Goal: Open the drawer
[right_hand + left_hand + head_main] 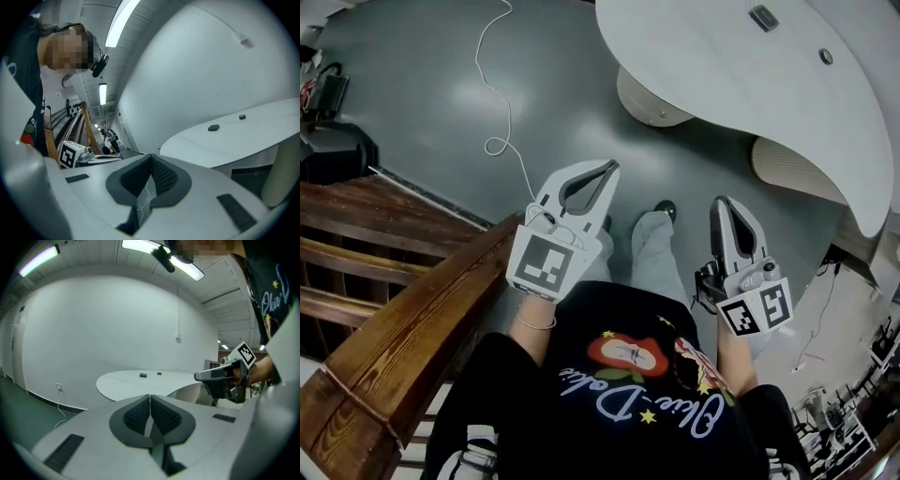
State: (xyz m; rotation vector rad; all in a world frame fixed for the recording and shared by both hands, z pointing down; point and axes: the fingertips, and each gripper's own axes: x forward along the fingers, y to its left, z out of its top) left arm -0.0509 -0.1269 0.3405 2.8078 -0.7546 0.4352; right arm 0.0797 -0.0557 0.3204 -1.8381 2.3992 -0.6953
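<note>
No drawer shows in any view. My left gripper (612, 167) is held over the grey floor in the head view, beside a dark wooden rack (412, 309). Its jaws are shut with nothing between them, the ribbed pads meeting at the tip (150, 397). My right gripper (722, 202) hangs to its right above the person's legs. It is also shut and empty, pads together (151, 157). Each gripper view catches the other gripper: the right gripper (220, 376) and the left gripper (89, 154). Both point towards a white curved table (140, 383).
The white table (750, 84) fills the upper right on a pale pedestal (652, 98), with two small dark objects (763, 17) on top. A white cable (502, 103) trails across the floor. Black equipment (328, 141) sits far left behind the wooden rack.
</note>
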